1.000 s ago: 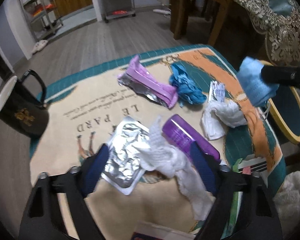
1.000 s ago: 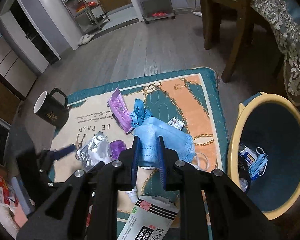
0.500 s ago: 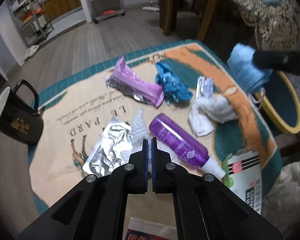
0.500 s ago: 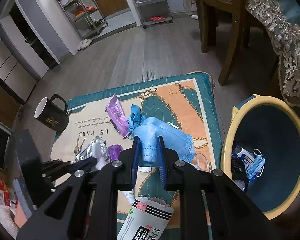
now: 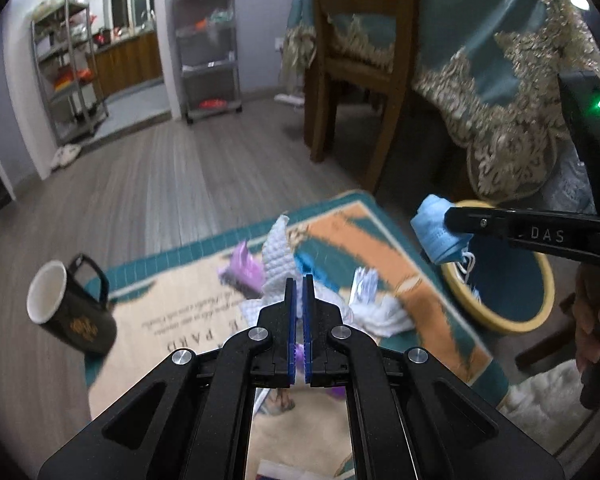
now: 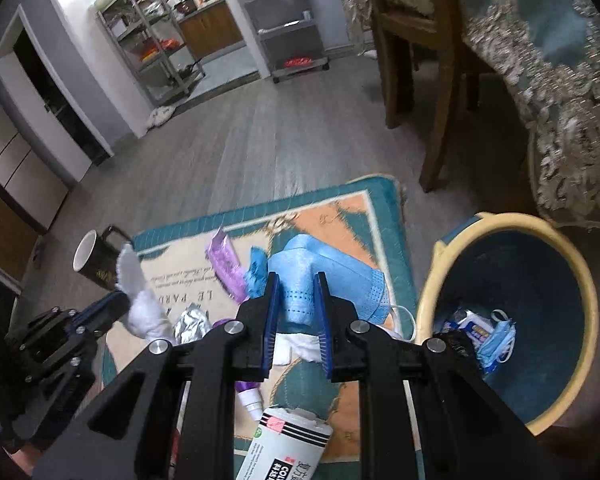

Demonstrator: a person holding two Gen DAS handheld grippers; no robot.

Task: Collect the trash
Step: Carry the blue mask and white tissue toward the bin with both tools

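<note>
Blue face mask [image 6: 300,276]: soft pleated non-woven cloth, matt. White paper towel [image 5: 278,254]: quilted, rough. Foil pouch [image 6: 190,322]: crinkled, shiny. Purple wrapper [image 6: 224,266]: glossy plastic. Black mug [image 5: 74,316]: glossy ceramic. Rug [image 6: 340,216]: woven cloth, matt. Bin [image 6: 580,272]: smooth plastic. Floor [image 6: 260,136]: wood-look planks.

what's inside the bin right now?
Inside the bin, right wrist view: a blue face mask, a white printed packet and something dark against the near wall. The near rim hides whatever lies lower down.
</note>
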